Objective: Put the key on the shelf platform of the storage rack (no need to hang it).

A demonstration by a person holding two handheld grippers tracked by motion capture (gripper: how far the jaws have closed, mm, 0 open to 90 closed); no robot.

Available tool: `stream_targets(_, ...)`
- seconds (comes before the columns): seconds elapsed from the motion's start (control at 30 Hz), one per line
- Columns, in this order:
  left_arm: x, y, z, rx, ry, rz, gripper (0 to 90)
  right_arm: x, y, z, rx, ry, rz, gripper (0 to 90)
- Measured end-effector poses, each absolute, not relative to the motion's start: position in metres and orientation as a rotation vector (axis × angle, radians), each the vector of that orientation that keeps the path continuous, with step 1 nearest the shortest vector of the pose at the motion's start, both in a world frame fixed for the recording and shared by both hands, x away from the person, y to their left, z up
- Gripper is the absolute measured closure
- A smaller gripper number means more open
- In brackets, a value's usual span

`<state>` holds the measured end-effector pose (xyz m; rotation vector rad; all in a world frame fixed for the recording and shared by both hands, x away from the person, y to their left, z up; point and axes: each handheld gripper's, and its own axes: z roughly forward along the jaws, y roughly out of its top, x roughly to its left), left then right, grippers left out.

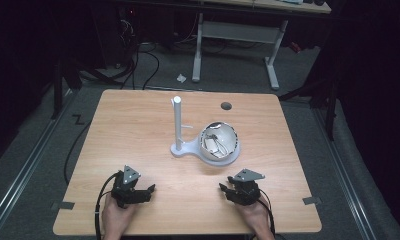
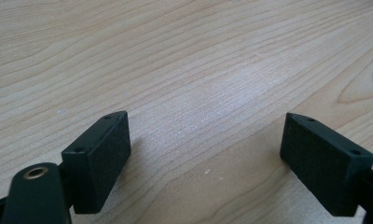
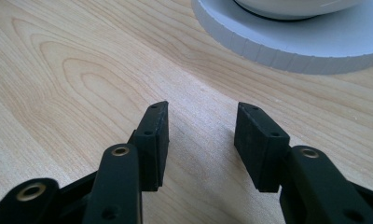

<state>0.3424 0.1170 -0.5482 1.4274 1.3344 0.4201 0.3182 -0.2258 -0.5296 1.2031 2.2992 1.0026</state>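
Note:
A white stand sits mid-table: an upright post with a small peg, and a round base carrying a white bowl with something pale and curled inside. My left gripper rests at the front left of the wooden table, held by a hand, jaws wide apart over bare wood. At the front right my right gripper is open too, nothing between its pads, pointing toward the stand's base a short way ahead.
The wooden table has a dark round hole near its far edge. Tape marks sit at the front corners. Beyond the table, cables lie on the grey floor and a white-legged desk stands at the back.

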Motion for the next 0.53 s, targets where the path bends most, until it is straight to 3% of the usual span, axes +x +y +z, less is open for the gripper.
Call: stream_targets(0.53,0.3423,0.1170,-0.5482,1.427,1.335,0.420,16.4,0.3183,-0.2228,-0.5313,1.184,2.283,0.977,46.7)
